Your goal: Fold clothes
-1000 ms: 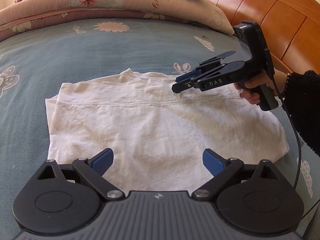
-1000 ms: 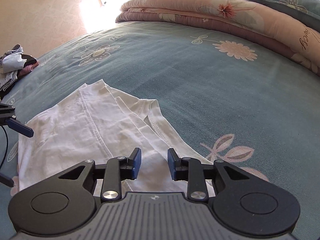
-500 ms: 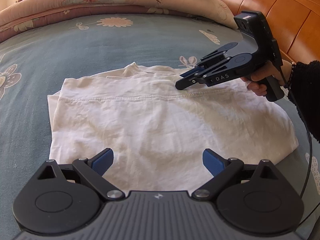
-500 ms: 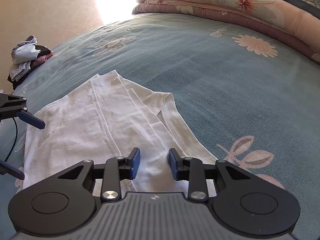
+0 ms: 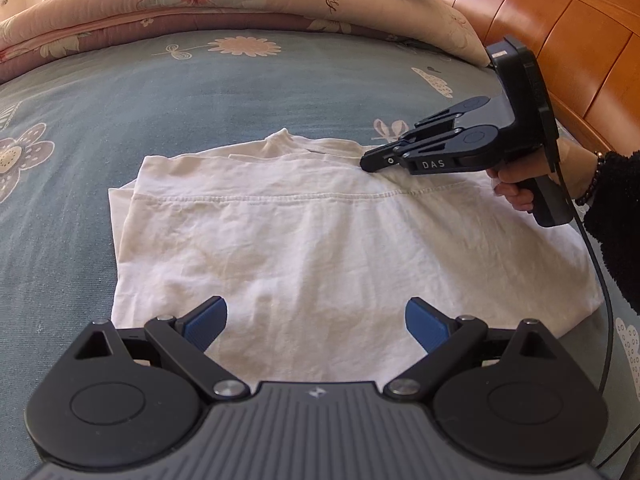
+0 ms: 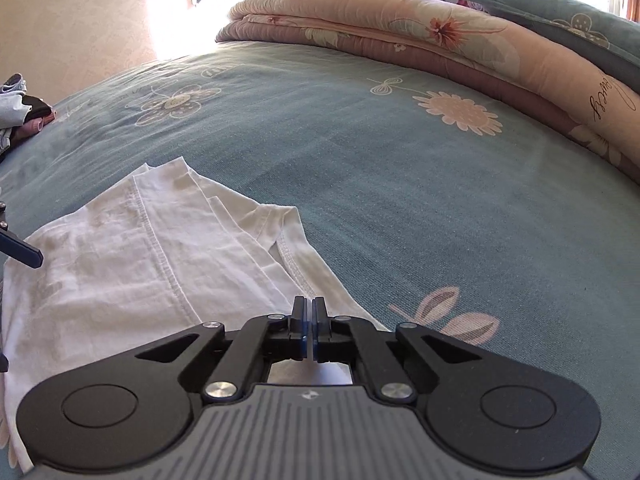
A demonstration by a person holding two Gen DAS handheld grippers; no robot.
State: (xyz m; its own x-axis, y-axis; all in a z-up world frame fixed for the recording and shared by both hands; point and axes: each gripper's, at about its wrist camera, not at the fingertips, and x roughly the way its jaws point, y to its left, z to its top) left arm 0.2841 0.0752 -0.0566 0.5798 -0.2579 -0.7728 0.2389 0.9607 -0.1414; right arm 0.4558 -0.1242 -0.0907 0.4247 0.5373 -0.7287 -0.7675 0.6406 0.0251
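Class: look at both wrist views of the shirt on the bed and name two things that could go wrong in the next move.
1. The right gripper has shut on the shirt near its layered edge; it may have pinched only one layer, so lifting could undo the fold.
2. The left gripper is open over the near edge; lifting one-handed could drag the shirt crooked.

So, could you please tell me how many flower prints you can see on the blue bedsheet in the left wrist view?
2: a daisy near the quilt, a pale flower at the left edge. Others may be hidden.
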